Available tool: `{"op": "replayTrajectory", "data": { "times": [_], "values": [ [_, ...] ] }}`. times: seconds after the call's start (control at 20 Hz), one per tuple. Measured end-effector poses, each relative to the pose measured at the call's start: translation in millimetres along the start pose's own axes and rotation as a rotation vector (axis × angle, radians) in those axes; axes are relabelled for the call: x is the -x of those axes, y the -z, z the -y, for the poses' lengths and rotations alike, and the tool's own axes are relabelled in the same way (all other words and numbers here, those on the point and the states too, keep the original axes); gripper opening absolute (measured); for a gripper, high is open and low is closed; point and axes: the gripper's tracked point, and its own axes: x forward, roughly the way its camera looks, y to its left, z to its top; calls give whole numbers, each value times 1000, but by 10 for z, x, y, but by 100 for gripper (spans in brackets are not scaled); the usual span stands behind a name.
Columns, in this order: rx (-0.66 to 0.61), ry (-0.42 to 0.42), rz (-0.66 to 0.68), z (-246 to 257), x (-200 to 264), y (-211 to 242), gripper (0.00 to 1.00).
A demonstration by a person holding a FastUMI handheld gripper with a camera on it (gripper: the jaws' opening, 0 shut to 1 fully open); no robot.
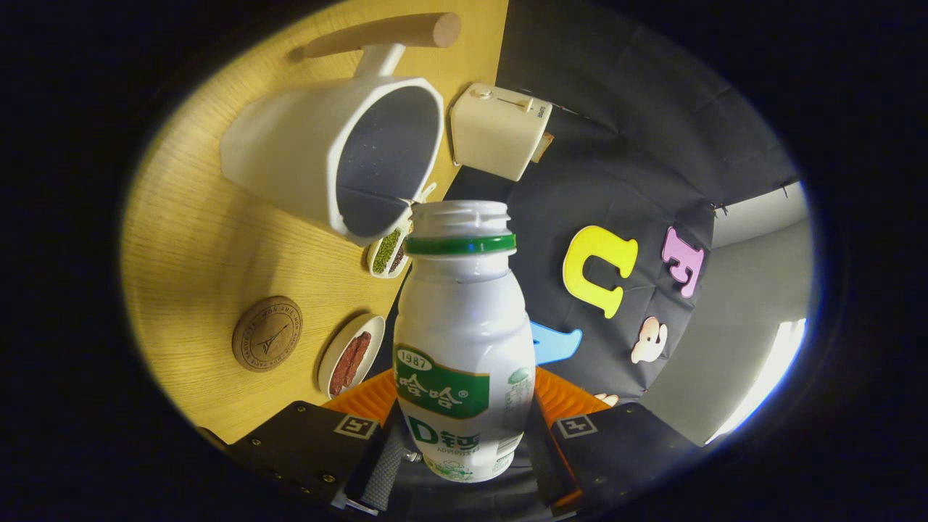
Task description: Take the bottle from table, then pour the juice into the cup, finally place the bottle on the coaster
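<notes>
With the view rolled, I have the gripper [464, 428] clenched on the bottle [464, 341], uncapped mouth at the cup [341, 148] rim; the coaster [267, 333] lies on the table [196, 239], left of a plate [351, 355].

Mock kitchen booth (cloth-walled); wooden table [196, 239], toaster [499, 130], snack dishes [351, 355]

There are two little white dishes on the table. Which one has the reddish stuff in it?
The oval dish beside the round wooden coaster, just ahead of the fingers gripping the bottle. The other dish, under the big white cup's rim, holds green and dark bits.
</notes>
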Motion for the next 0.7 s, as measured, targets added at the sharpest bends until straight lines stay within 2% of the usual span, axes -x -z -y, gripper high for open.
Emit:
{"op": "replayTrajectory", "data": {
  "times": [0.4, 0.7],
  "values": [
    [-22, -27, -1, -25, -18, 3, 74],
    [-137, -99, 3, -227, -28, -9, 74]
  ]
}}
